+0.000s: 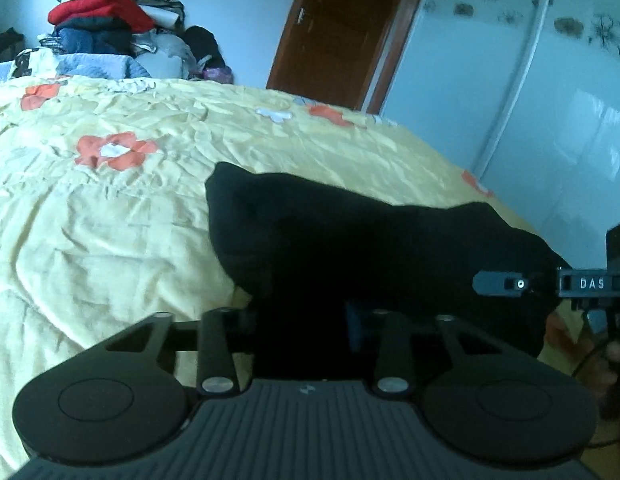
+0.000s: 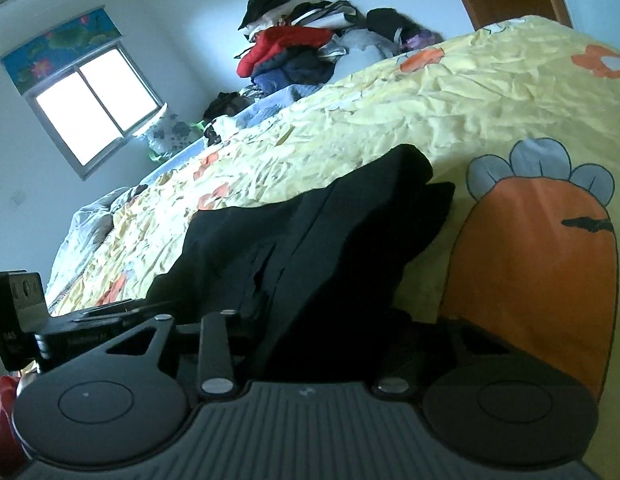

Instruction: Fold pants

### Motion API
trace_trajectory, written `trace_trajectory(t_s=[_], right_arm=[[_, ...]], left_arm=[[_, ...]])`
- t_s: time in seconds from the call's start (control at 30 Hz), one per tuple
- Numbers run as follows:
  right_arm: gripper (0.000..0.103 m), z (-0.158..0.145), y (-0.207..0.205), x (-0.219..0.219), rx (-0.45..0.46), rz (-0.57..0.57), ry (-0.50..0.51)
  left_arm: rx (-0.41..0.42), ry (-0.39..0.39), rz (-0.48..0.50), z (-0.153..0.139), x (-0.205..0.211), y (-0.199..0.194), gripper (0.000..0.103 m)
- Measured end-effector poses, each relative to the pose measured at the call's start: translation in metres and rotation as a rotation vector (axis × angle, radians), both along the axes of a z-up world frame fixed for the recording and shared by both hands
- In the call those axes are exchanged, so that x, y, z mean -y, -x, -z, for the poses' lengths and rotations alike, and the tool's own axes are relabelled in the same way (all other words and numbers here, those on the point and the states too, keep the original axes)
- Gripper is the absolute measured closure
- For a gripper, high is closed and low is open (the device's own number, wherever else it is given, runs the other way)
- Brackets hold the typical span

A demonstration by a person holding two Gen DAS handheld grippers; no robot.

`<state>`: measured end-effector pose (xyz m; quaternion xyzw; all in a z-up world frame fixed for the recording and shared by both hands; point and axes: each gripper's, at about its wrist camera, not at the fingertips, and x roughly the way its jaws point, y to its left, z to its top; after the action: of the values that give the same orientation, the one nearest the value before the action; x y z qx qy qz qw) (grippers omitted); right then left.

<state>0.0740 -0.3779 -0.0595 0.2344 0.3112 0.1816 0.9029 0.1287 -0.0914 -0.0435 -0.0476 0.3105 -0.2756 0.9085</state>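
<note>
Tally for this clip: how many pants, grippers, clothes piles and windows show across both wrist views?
Black pants: 1
Grippers: 2, left gripper, right gripper
Clothes pile at the far side of the bed: 1
Window: 1
Total: 5

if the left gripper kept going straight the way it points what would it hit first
The black pants: the left gripper is already in their dark fabric, apparently gripping it. Beyond lies the yellow bedspread.
</note>
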Motion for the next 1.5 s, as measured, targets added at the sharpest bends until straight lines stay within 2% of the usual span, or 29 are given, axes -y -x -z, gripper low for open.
trace_trajectory(t_s=[0.1, 0.27, 0.43, 0.6, 0.73, 0.77, 0.87, 0.9, 0.97, 1.03, 1.1, 1.17, 1.27, 1.33, 1.4, 1.43, 1.47, 1.5], right_arm=[[0.071, -0.008, 0.003, -0.006, 0.021, 0.012, -0.016], [0.074, -0.022, -0.002, -0.021, 0.070, 0.003, -0.060], [0.074, -0.034, -0.027, -0.056, 0.096, -0.054, -0.066], [0.075, -0.033, -0.057, -0.090, 0.104, -0.105, -0.091], [0.073, -0.025, -0.073, -0.114, 0.052, -0.088, -0.010], [0.069, -0.023, -0.074, -0.117, 0.034, -0.075, 0.037], [0.059, -0.021, -0.065, -0.117, 0.006, -0.050, 0.150], [0.057, -0.021, -0.062, -0.116, 0.001, -0.048, 0.182], [0.056, -0.021, -0.052, -0.111, 0.002, -0.036, 0.232], [0.053, -0.027, -0.041, -0.106, 0.022, -0.001, 0.276], [0.051, -0.042, -0.034, -0.108, 0.095, 0.109, 0.393], [0.049, -0.057, -0.028, -0.115, 0.190, 0.174, 0.472], [0.049, -0.071, -0.038, -0.136, 0.252, 0.066, 0.479], [0.051, -0.066, -0.055, -0.151, 0.222, -0.026, 0.480], [0.051, -0.048, -0.079, -0.158, 0.137, -0.090, 0.467], [0.051, -0.035, -0.091, -0.158, 0.089, -0.093, 0.473], [0.051, -0.023, -0.100, -0.156, 0.078, -0.089, 0.484], [0.051, -0.020, -0.105, -0.156, 0.107, -0.082, 0.484]], left_arm=[[0.074, -0.025, -0.009, -0.007, 0.001, 0.009, 0.082], [0.137, -0.029, -0.033, -0.020, -0.012, 0.014, 0.084], [0.158, -0.038, -0.107, -0.028, -0.039, 0.004, 0.085], [0.171, -0.083, -0.183, -0.037, -0.073, -0.012, 0.085], [0.110, -0.119, -0.177, -0.033, -0.089, -0.026, 0.083], [0.100, -0.125, -0.179, -0.031, -0.090, -0.026, 0.078], [0.101, -0.159, -0.207, -0.028, -0.091, -0.022, 0.055], [0.112, -0.176, -0.231, -0.029, -0.091, -0.019, 0.045], [0.135, -0.206, -0.274, -0.033, -0.093, -0.014, 0.032], [0.166, -0.206, -0.280, -0.042, -0.094, -0.011, 0.028], [0.189, -0.199, -0.255, -0.051, -0.091, -0.011, 0.017], [0.201, -0.188, -0.213, -0.058, -0.081, -0.014, 0.011], [0.188, -0.167, -0.131, -0.061, -0.057, -0.026, 0.007], [0.139, -0.154, -0.065, -0.054, -0.043, -0.039, 0.006], [0.071, -0.147, -0.053, -0.042, -0.035, -0.053, 0.006], [0.033, -0.150, -0.066, -0.034, -0.034, -0.061, 0.006], [-0.002, -0.165, -0.094, -0.026, -0.034, -0.068, 0.007], [-0.022, -0.180, -0.123, -0.018, -0.036, -0.075, 0.007]])
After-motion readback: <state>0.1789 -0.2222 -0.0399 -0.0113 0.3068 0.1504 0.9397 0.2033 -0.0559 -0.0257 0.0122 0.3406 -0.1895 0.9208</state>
